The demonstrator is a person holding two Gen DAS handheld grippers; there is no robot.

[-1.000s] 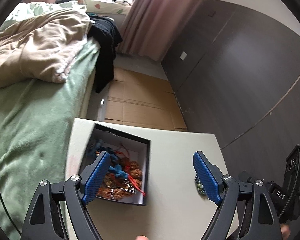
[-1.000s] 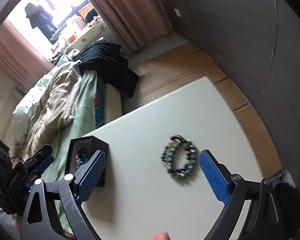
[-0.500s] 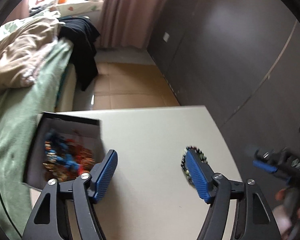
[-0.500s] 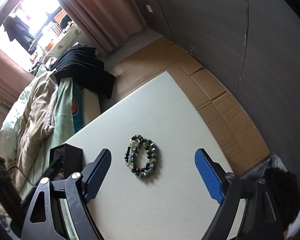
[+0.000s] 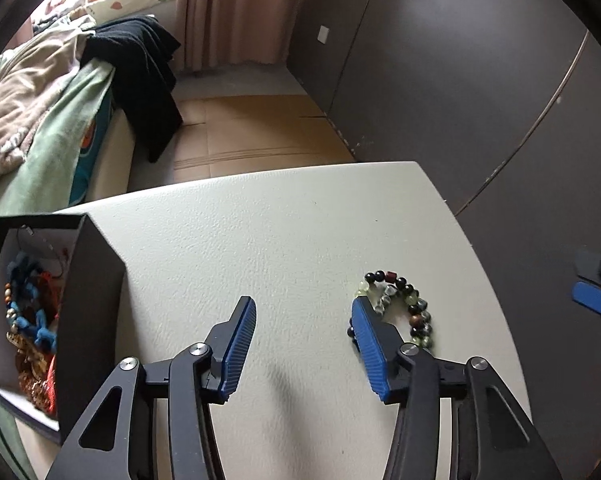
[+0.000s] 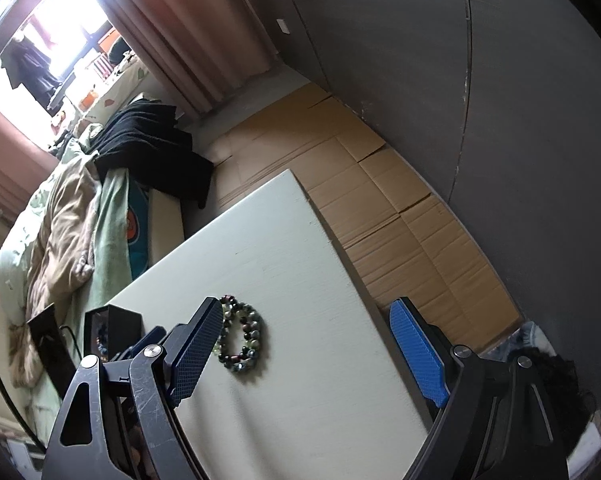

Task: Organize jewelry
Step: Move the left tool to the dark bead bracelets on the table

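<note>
A beaded bracelet (image 5: 408, 306) with dark, green and brown beads lies on the white table (image 5: 284, 240), just right of and partly behind my left gripper's right finger. My left gripper (image 5: 303, 338) is open and empty above the table. A black jewelry box (image 5: 94, 304) with blue, red and gold pieces inside stands at the table's left. In the right wrist view the bracelet (image 6: 242, 336) lies beside the left finger of my open, empty right gripper (image 6: 308, 354); the box (image 6: 112, 328) is further left.
A bed with a green sheet and beige blanket (image 5: 40, 92) runs along the left, black clothes (image 5: 144, 72) draped on it. Flattened cardboard (image 5: 252, 128) covers the floor beyond the table. A dark wall (image 5: 460, 80) stands to the right.
My left gripper has swung right from over the jewelry box to beside the bracelet and moved closer to the table. The right gripper has shifted right, so the bracelet now sits by its left finger.
</note>
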